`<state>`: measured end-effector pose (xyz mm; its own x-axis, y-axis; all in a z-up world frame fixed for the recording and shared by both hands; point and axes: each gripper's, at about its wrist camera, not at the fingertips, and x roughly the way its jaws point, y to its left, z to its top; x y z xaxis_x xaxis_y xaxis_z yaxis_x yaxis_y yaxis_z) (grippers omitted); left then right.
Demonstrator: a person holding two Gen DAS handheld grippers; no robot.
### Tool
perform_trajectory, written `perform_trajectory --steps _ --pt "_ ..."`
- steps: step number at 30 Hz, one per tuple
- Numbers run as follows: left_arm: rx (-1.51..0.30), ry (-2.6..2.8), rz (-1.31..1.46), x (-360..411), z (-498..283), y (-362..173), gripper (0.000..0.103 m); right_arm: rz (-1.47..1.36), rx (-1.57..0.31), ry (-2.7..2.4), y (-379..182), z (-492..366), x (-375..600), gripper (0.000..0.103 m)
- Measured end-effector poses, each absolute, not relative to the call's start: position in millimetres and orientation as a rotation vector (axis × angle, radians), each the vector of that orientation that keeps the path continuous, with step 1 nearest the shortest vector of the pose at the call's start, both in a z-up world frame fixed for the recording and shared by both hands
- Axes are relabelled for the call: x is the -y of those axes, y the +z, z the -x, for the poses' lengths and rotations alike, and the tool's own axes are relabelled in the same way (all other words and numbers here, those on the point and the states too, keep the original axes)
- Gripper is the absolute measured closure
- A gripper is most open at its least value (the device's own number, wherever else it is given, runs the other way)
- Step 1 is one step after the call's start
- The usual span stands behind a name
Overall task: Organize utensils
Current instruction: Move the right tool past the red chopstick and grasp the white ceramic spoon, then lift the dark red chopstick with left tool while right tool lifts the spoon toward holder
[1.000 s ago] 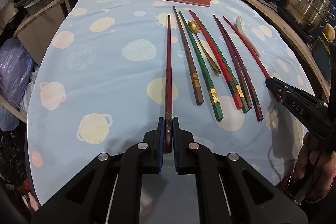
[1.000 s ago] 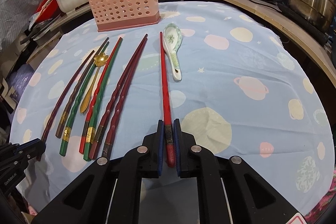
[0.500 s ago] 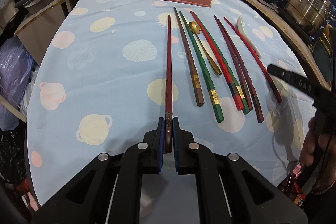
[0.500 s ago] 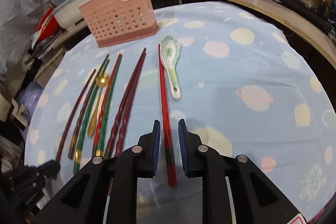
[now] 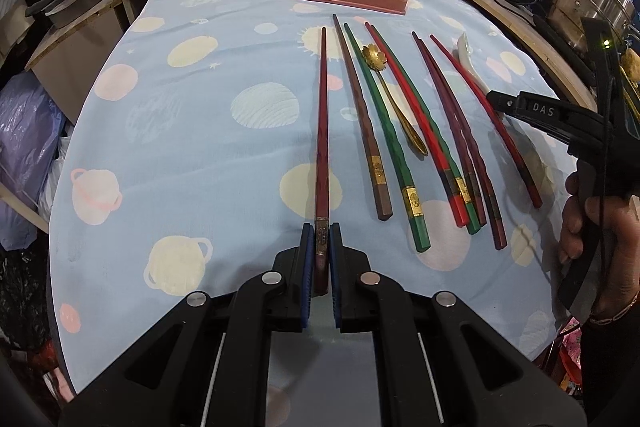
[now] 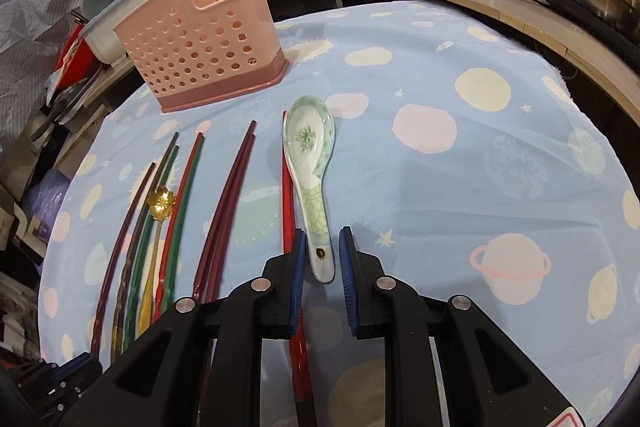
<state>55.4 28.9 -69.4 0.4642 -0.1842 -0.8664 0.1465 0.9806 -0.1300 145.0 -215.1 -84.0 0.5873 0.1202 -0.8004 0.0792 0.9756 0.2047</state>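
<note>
- On worktop (image 5: 180, 147) w/ blue planet cloth: left tool (image 5: 320, 259) clamped on dark-red chopstick (image 5: 322, 131), gold band at its butt.
- Right tool (image 6: 322, 267) jaws apart, just opened, straddling white-green ceramic spoon (image 6: 310, 163) handle; red chopstick (image 6: 286, 195) lies beside.

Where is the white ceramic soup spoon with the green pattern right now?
In the right wrist view, the white ceramic soup spoon lies on the blue planet-print cloth, just right of the lone red chopstick, its handle end between the right claw's open fingers.
</note>
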Motion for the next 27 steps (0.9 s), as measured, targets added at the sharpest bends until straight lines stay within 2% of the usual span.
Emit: perform_trajectory --steps 14,27 --pt "-1.06 -0.222 0.058 -29.8 -43.3 -60.2 0.096 -0.203 -0.87 0.028 -54.9 -106.2 214.9 0.094" --pt "-0.902 -0.234 0.078 -43.3 -25.1 7.7 0.096 -0.238 -0.701 0.052 22.1 -52.9 220.0 0.096"
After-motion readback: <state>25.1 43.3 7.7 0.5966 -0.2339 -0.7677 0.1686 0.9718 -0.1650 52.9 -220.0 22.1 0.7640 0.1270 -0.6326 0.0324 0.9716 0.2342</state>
